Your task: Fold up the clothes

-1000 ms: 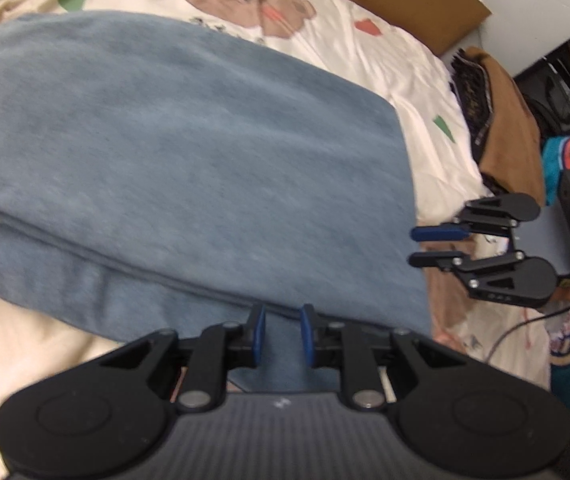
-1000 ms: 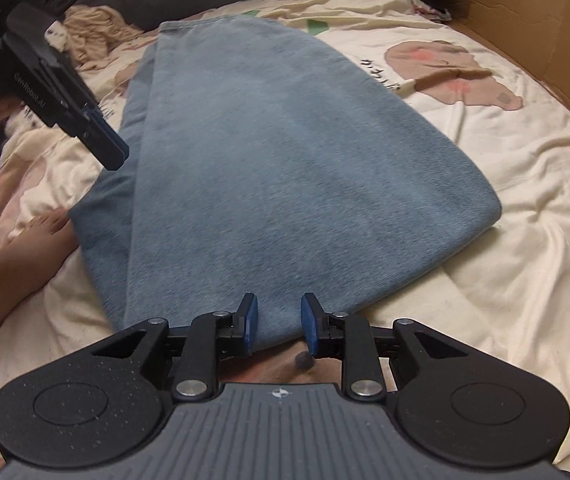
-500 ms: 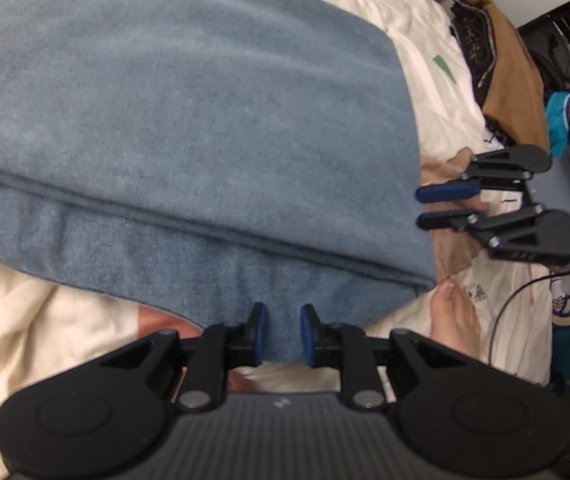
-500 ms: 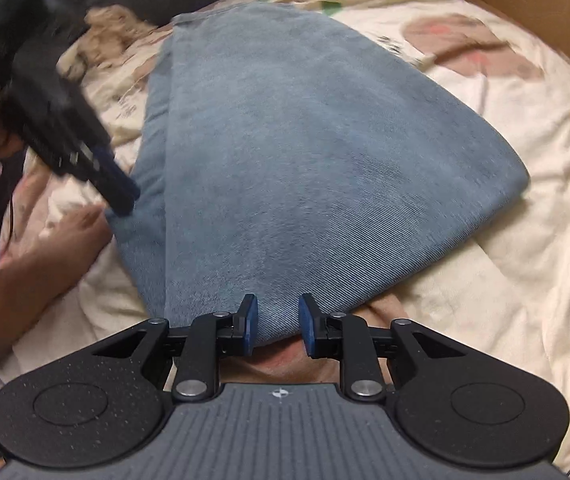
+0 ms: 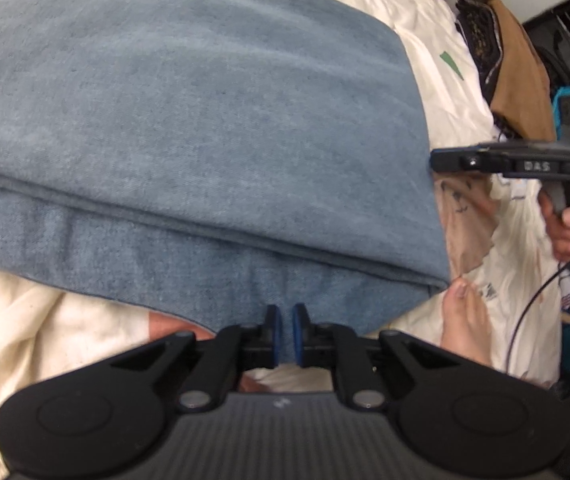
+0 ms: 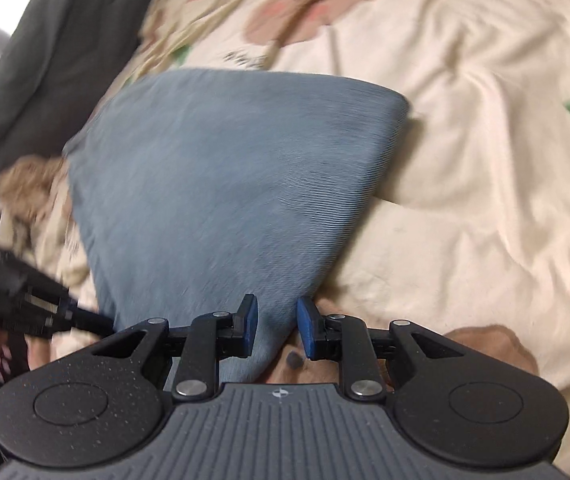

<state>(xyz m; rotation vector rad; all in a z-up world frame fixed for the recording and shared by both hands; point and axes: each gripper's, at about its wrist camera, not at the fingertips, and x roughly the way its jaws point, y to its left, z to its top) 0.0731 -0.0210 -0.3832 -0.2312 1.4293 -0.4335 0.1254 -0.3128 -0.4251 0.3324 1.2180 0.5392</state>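
A blue denim garment [image 5: 205,120], folded into layers, lies on a cream patterned bedsheet [image 5: 25,320]. My left gripper [image 5: 283,336] is shut on the near edge of its lower layer. My right gripper [image 6: 277,328] is open, its blue pads on either side of the garment's near corner [image 6: 253,352] without pinching it. The garment also shows in the right wrist view [image 6: 225,184]. The right gripper shows side-on at the garment's right edge in the left wrist view [image 5: 485,160]. The left gripper shows at the left in the right wrist view [image 6: 45,316].
A bare foot [image 5: 465,320] rests on the sheet by the garment's right corner. A brown and black clothes pile [image 5: 505,60] lies at the far right. A dark grey blanket [image 6: 45,52] lies beyond the garment. A cable [image 5: 533,304] hangs from the right gripper.
My left gripper's jaws have closed on the garment's edge. My right gripper's jaws have spread wider and swung, blurring its view. The garment's near end has bunched up.
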